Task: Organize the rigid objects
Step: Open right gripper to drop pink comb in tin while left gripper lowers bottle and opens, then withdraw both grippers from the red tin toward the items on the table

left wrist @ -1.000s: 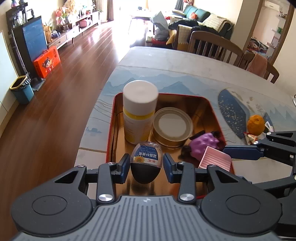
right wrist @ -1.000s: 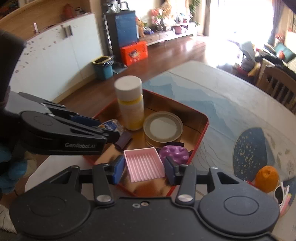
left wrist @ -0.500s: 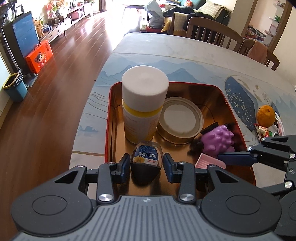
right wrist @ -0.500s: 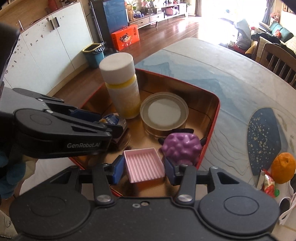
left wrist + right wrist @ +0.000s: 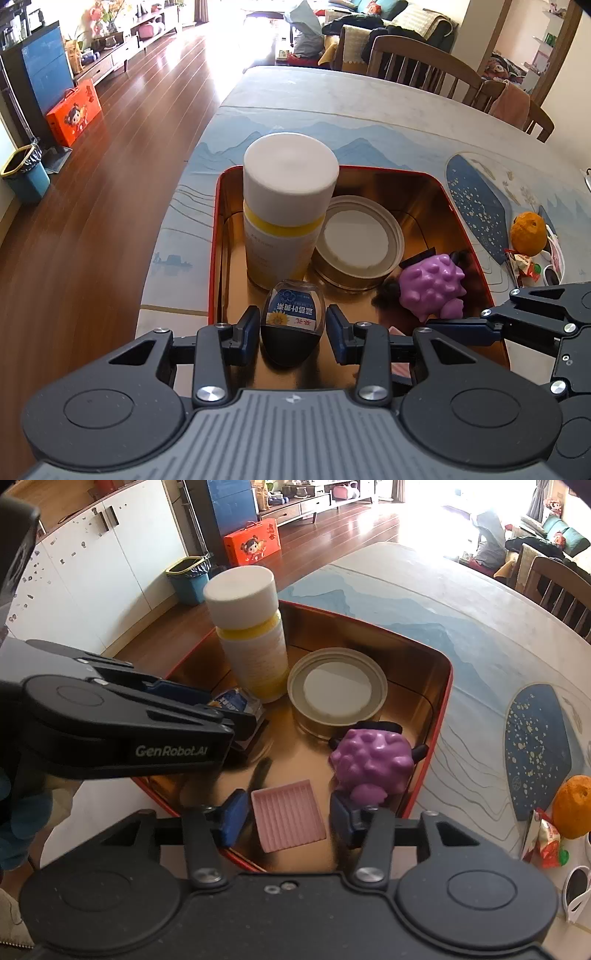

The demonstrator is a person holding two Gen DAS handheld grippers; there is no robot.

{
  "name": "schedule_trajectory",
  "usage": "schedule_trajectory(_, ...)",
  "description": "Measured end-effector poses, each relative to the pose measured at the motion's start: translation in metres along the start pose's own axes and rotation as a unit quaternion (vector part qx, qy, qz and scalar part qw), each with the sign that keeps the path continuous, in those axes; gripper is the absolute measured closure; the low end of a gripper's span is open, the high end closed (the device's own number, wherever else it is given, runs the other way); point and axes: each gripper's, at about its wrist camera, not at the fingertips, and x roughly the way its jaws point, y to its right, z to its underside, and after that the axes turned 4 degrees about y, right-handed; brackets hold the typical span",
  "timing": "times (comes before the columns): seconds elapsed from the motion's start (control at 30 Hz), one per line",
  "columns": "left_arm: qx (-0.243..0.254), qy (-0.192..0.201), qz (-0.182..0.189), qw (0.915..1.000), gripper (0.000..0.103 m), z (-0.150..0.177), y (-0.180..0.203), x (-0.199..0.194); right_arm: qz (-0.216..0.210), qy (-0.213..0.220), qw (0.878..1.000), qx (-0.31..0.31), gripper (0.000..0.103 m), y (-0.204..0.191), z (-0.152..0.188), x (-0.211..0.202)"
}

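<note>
Now the right hand-held gripper (image 5: 284,818) has just been opening — pink tray (image 5: 288,815) released, lower in tin (image 5: 439,709).

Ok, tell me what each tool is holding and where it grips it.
Left tool holds the small dark bottle by its sides. Right tool holds nothing: its jaws have just been opening, and the pink ridged tray lies loose between them.
</note>
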Motion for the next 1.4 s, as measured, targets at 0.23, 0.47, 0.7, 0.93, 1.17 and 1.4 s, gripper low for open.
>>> schedule_trajectory(0.23, -0.002, -0.002, 0.0, 1.0, 0.065, 0.003, 0.001, -0.004, -0.008, 0.012, 1.0, -0.001, 0.045, -0.001, 0.002, -0.012)
schedule_trajectory(0.47, 0.003, 0.007, 0.004, 1.0, 0.064, 0.007, 0.01, -0.014, -0.006, 0.03, 1.0, -0.005, 0.042, -0.001, 0.004, -0.025)
schedule_trajectory(0.7, -0.002, 0.021, 0.003, 0.9998, 0.06, 0.01, 0.02, -0.03, -0.005, 0.054, 0.998, -0.017, 0.04, -0.002, 0.009, -0.045)
schedule_trajectory(0.93, -0.007, 0.041, 0.002, 0.9991, 0.053, 0.013, 0.032, -0.048, 0.001, 0.084, 0.996, -0.025, 0.033, 0.004, 0.018, -0.071)
schedule_trajectory(1.17, -0.002, 0.061, 0.003, 0.9981, 0.049, 0.013, 0.055, -0.063, 0.009, 0.11, 0.994, -0.012, 0.022, 0.022, 0.033, -0.096)
schedule_trajectory(1.4, 0.005, 0.08, 0.011, 0.9967, 0.031, 0.014, 0.088, -0.071, 0.019, 0.142, 0.99, 0.009, 0.014, 0.054, 0.053, -0.125)
